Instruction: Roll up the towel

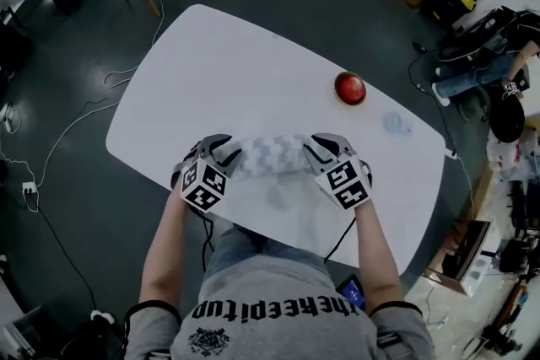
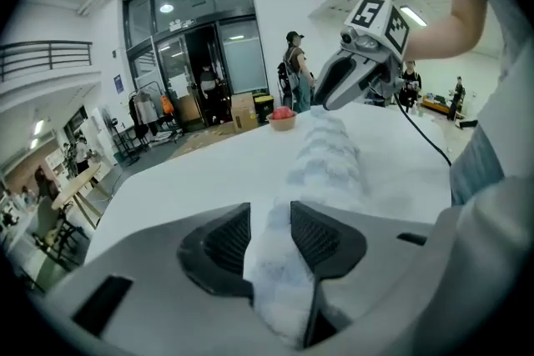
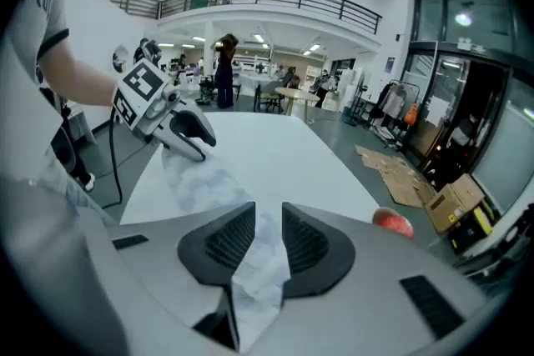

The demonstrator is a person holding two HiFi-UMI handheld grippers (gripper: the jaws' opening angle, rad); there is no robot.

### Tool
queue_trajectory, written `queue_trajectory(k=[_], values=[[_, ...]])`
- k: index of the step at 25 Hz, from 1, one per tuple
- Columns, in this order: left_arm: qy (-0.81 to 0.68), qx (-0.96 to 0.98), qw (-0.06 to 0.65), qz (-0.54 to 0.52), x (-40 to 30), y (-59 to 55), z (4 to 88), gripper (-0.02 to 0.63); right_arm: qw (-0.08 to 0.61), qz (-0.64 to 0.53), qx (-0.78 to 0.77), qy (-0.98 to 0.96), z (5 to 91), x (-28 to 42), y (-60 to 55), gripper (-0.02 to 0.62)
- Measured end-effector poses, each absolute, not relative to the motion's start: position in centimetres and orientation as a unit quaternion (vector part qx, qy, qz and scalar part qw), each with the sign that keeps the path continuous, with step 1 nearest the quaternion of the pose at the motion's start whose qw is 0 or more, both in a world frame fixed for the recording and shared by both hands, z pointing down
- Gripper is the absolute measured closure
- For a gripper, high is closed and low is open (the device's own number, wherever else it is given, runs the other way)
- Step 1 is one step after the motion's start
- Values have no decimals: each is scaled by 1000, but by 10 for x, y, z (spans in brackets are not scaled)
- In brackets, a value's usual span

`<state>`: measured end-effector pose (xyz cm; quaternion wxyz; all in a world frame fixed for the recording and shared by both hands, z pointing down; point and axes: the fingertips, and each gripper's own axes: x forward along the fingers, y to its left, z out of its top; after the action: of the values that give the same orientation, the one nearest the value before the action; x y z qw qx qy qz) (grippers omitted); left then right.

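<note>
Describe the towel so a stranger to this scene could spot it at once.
On the white table, near the person's edge, the towel lies as a roll with one end in the left gripper and one in the right gripper. It is pale and faintly checked, unlike the small red round thing farther back.

The towel [image 1: 272, 156] was pale with a faint grey-blue check, rolled into a soft, loose log. It lay crosswise on the white table [image 1: 211, 72], near the person's edge, one end nipped in the left gripper [image 1: 226, 153], the other in the right gripper [image 1: 318, 149].
</note>
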<state>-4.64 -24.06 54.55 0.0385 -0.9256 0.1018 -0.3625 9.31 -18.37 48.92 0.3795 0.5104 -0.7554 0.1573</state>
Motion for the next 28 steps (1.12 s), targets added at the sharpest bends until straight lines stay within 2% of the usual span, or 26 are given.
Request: queue_trajectory(k=[2,4,5,6,7,15,22,28], values=[[121,-934,23,-335,-47,-243,532,453,349,160,525,-760,478,85,-184,497],[146,-940,12,-307,-50,-248,516,474,319,158,541,-762,467,79,-185,531],[163,-942,9,-293,-53,-251,507,508,306,157,548,-763,462,76,-185,551],[180,-943,7,-278,-56,-255,496,574,293,155,554,-764,456,73,-185,565],[198,-944,6,-263,-60,-258,485,595,280,153,560,-765,450,70,-185,577],[307,-941,-1,-144,-80,-236,376,601,196,113,582,-781,388,48,-168,593],[355,-933,29,-50,-91,-184,291,601,144,71,590,-791,328,37,-125,592],[365,-931,25,-8,-88,-124,254,601,110,29,603,-789,289,49,-66,592]])
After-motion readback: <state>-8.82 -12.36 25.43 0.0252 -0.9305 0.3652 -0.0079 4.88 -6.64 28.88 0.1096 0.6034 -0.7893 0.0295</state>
